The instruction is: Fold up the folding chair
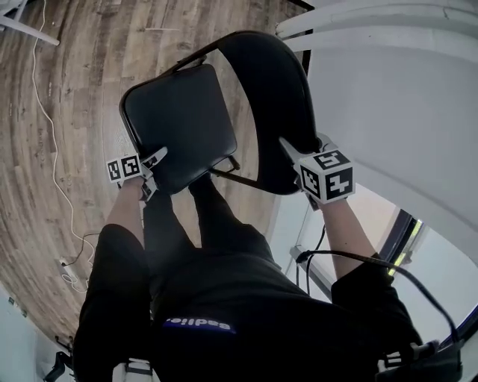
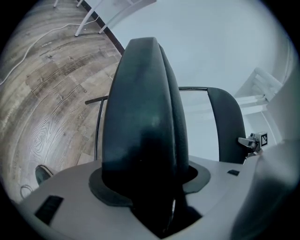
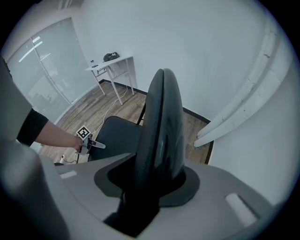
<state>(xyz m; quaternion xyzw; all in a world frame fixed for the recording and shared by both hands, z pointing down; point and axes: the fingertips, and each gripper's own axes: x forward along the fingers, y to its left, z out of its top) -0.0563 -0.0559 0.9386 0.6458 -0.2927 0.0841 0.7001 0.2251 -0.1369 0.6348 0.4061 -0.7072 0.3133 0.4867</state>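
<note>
A black folding chair stands on the wood floor, its padded seat (image 1: 179,123) tilted and its curved backrest (image 1: 272,104) to the right. My left gripper (image 1: 153,168) is shut on the seat's near edge. In the left gripper view the seat (image 2: 140,122) fills the space between the jaws, with the backrest (image 2: 227,126) and the right gripper (image 2: 251,142) beyond. My right gripper (image 1: 299,160) is shut on the backrest's top edge. The right gripper view shows the backrest (image 3: 159,136) edge-on between the jaws, and the seat (image 3: 117,133) and left gripper (image 3: 91,144) lower left.
A white cable (image 1: 45,112) runs across the wood floor to a power strip (image 1: 69,272). White table parts (image 1: 373,22) and a white wall lie to the right. A small white table (image 3: 112,63) stands by a glass partition (image 3: 47,65). The person's legs are right behind the chair.
</note>
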